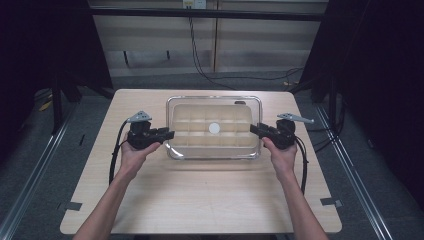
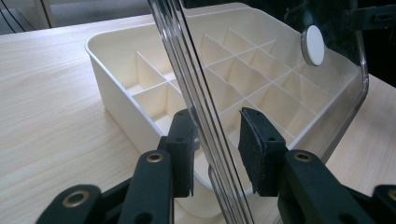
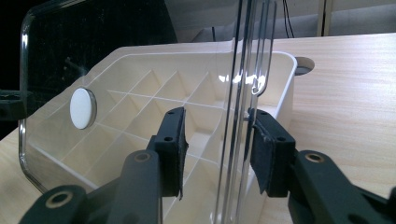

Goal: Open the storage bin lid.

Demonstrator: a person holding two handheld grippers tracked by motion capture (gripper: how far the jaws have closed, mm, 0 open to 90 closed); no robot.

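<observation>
I have my left gripper and right gripper at opposite ends of the clear lid, which sits over the cream divided box mid-table. Both jaws straddle the lid's edge, parted, not yet clamping; contact is hard to judge. Next, I reckon: pinch both together, then move it level.

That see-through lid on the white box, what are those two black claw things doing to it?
A person holds a gripper in each hand. The left gripper and the right gripper each have their jaws open around one edge of the clear lid. The lid sits over a cream divider box on the wooden table. Its compartments look empty. Neither gripper is squeezing the lid yet; gaps show beside both edges.
</observation>
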